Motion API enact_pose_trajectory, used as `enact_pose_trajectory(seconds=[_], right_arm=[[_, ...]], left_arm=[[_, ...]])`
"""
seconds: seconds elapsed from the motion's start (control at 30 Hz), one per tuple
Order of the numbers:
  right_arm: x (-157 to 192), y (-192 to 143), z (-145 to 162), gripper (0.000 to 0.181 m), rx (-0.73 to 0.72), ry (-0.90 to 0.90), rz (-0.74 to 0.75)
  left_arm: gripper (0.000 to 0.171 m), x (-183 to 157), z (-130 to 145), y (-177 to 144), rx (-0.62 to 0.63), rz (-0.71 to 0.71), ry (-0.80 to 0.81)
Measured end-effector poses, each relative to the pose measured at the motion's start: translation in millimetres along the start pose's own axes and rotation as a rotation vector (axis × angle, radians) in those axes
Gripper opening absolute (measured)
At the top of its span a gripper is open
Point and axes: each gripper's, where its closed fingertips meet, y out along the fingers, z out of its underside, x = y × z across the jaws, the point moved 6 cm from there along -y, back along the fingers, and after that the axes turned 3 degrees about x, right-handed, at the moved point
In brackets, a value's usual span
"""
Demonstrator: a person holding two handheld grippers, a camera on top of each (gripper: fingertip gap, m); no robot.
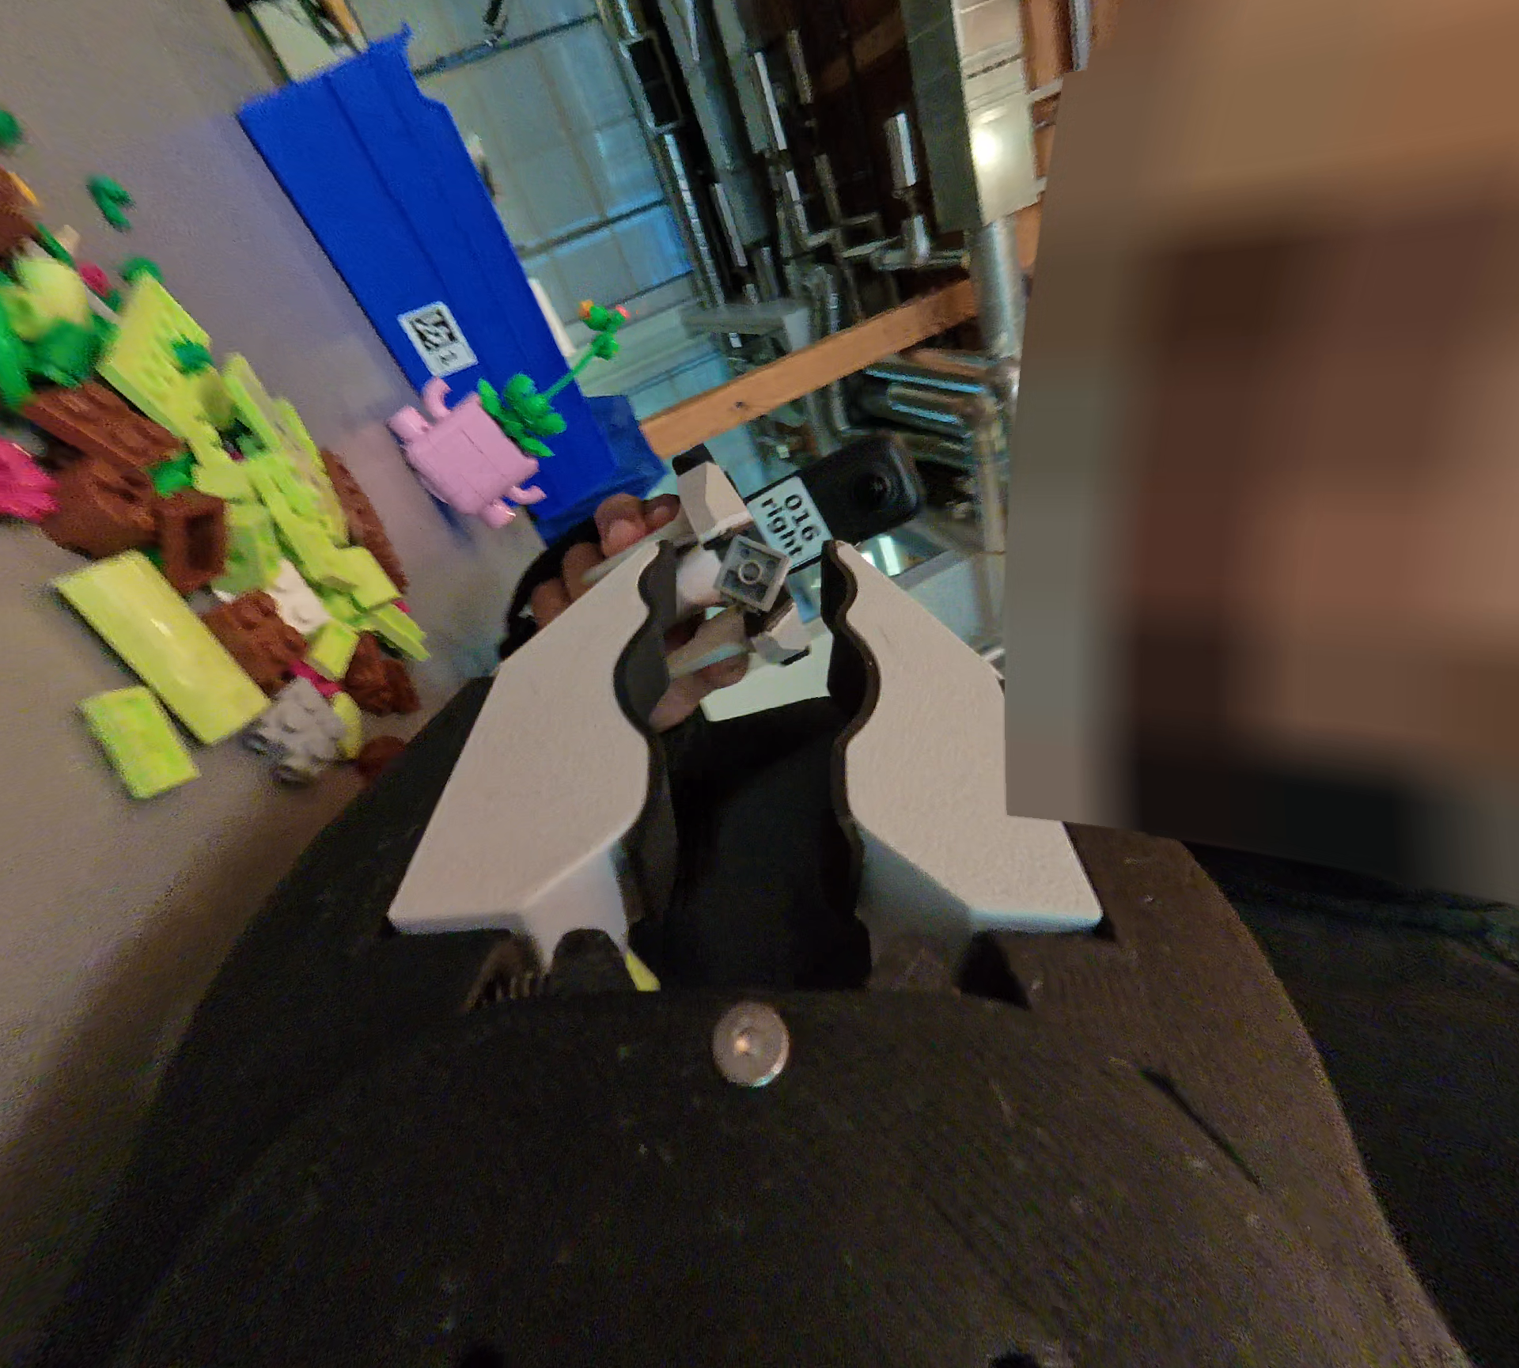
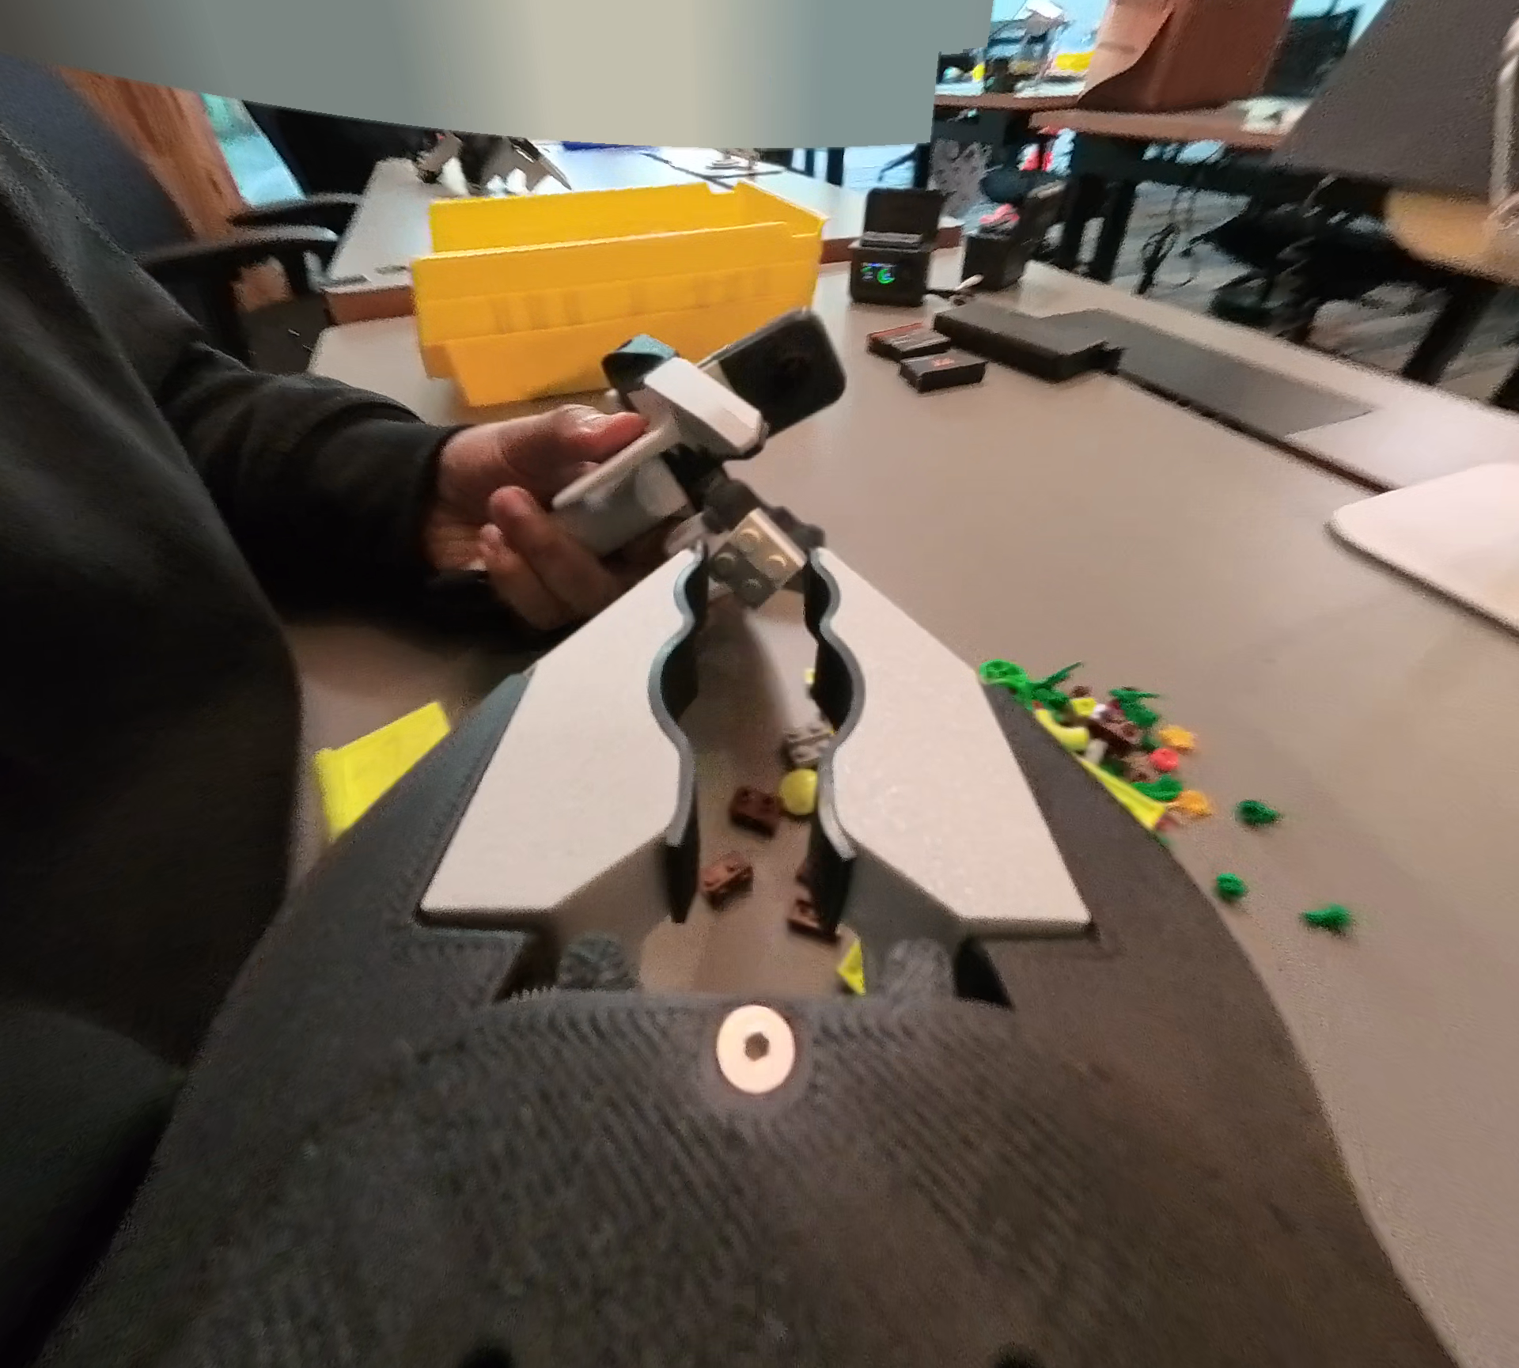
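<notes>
Small grey two-by-two brick (image 2: pixel 752 560) clamped mid-air in right gripper (image 2: pixel 756 568), left gripper (image 1: pixel 748 557) parted around it; probably light, rigid, slick, best pinched across flat sides.

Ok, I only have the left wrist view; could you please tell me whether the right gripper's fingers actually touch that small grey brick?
Observer: Yes, the right wrist view shows the small grey studded brick between the right gripper's fingers, apparently touching both.
Operator: What lies beneath them?
Observer: Several small brown bricks and a yellow-green ball on the grey table.
Operator: And behind?
Observer: A yellow plastic bin.
</notes>
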Motion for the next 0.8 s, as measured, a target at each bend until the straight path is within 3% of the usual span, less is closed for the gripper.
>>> enact_pose_trajectory(seconds=[0.03,0.13,0.27,0.43,0.6,0.7,0.8], right_arm=[[0,-1,0,0.021,-0.006,0.046,-0.033],[-3,-6,-4,0.02,-0.086,0.18,-0.119],[-7,-10,-8,0.021,-0.157,0.283,-0.188],[1,-5,-5,0.021,-0.127,0.264,-0.236],[8,2,-2,0.021,-0.092,0.23,-0.253],[7,2,-2,0.022,-0.097,0.239,-0.25],[0,-2,-4,0.038,-0.117,0.229,-0.192]], left_arm=[[0.033,-1,-2,-2,0.013,-0.035,0.052],[0.033,-4,-1,-2,0.076,-0.088,0.159],[0.034,-8,11,8,0.131,0.024,0.073],[0.028,-6,17,12,0.097,0.176,-0.108],[0.013,-7,22,14,0.14,0.139,-0.06],[0.013,-7,21,14,0.145,0.115,-0.028],[0.013,-9,18,12,0.133,0.1,0.008]])
